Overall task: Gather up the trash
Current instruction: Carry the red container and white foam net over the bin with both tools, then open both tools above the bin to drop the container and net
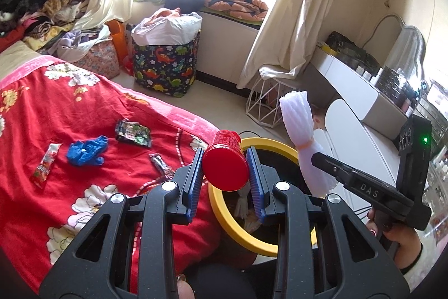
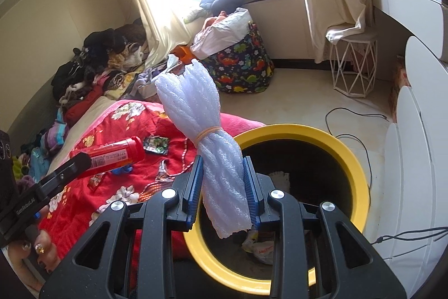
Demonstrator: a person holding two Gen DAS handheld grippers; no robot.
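left tool [image 1: 225, 173]: blue pads closed on a red plastic bottle [image 1: 225, 163], gripped across its body, base facing the camera; it hangs over the near-left rim of the yellow-rimmed bin [image 1: 268, 143]. right tool [image 2: 224, 192]: pads closed on a white foam net bundle [image 2: 207, 136] tied with a rubber band [image 2: 208, 132], standing upright out of the pads; its lower end is above the bin opening. both tools narrowed onto their loads, not fully closed.

bin stands on the floor against the edge of the bed [image 1: 84, 187]. inside, seen from the right wrist view: some crumpled paper or wrappers [image 2: 261, 250] already at the bottom, so part of the collecting looks done.

left on the red floral bedspread: a blue glove [image 1: 86, 150], a dark snack packet [image 1: 133, 132], a red-and-white sachet [image 1: 46, 163], and a small dark wrapper [image 1: 162, 166] just beside the left tool's finger. all apart from one another, none in the bin.

judgement: task roughly midway. two items are held over the bin and not yet released; at least four pieces on the bed remain. clothes piles and the dinosaur-print basket [image 1: 165, 60] do not look like trash.
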